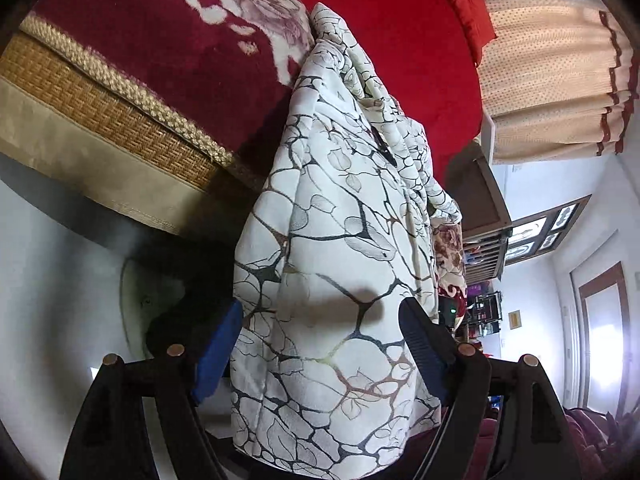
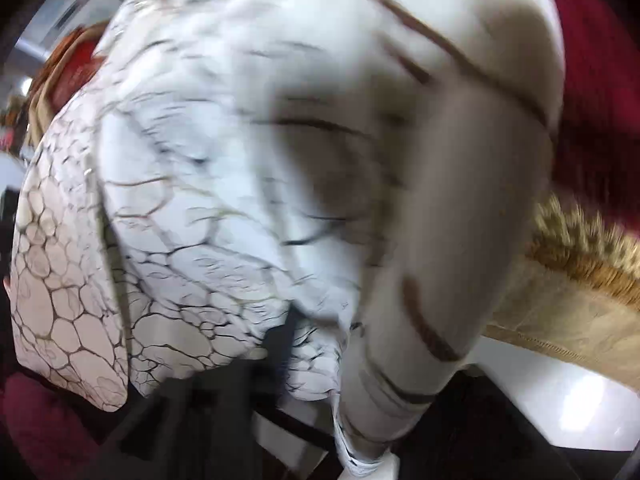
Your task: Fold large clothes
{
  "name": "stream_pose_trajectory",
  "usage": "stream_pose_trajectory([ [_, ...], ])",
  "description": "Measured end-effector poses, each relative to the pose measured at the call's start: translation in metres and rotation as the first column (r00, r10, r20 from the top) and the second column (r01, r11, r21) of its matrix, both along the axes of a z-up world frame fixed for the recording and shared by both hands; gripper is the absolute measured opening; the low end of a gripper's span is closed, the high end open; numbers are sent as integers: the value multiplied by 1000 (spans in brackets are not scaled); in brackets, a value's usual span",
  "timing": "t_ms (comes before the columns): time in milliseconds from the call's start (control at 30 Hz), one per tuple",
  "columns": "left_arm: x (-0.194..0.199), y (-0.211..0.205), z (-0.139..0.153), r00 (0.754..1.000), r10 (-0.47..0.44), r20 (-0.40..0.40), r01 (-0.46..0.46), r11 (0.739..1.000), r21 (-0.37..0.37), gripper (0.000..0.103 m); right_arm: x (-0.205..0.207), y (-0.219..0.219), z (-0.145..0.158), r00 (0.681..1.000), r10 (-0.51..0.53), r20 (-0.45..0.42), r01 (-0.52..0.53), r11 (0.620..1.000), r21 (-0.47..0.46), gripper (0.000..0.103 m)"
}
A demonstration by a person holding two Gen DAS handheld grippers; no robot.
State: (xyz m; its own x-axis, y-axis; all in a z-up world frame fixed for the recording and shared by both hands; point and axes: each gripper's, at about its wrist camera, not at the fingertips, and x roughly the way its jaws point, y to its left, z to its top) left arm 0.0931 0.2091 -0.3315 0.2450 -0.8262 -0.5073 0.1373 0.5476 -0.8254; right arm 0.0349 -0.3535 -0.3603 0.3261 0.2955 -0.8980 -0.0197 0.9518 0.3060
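Straddling the hanging garment (image 1: 336, 264), the left gripper (image 1: 320, 344) has its blue pads (image 1: 218, 350) well apart, one on each side of the cloth, neither visibly pressing it. In the blurred right wrist view the right gripper's (image 2: 348, 436) fingers are mostly hidden under fabric; its jaws read as drawn together, apparently pinching a bunched fold of the same garment (image 2: 248, 160).

Garment: white woven cloth printed with dark, vein-like cell outlines, draped from the red blanket (image 1: 380, 40) over the bed edge (image 1: 120, 120) toward the floor.

Handling, judged: light, limp, no stiffness; it will sag and slide wherever unsupported. Smooth surface, likely somewhat slippery. Best taken at an edge or corner, pinching few layers, with both grips spread wide to keep it taut.

Surroundings: plush red blanket with pale floral pattern; braided cord trim; woven straw-coloured mat beneath; dotted beige curtain (image 1: 552, 80) with dark red trim.
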Motion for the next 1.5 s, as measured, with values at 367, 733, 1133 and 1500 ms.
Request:
stream_pose_trajectory([
  [367, -9, 10, -48, 998, -1, -70, -11, 984, -178, 88, -19, 11, 54, 981, -11, 193, -16, 991, 136, 10],
  [733, -44, -14, -35, 997, -55, 62, 69, 961, -269, 24, -32, 23, 75, 967, -32, 254, -7, 988, 153, 10],
  [1133, -32, -29, 89, 937, -9, 350, 82, 978, -193, 6, -17, 40, 155, 901, -46, 431, -66, 968, 242, 9],
  [1500, 71, -41, 184, 892, 96, 443, -33, 988, -148, 3, 28, -12, 226, 799, -229, 556, -14, 918, 397, 8],
])
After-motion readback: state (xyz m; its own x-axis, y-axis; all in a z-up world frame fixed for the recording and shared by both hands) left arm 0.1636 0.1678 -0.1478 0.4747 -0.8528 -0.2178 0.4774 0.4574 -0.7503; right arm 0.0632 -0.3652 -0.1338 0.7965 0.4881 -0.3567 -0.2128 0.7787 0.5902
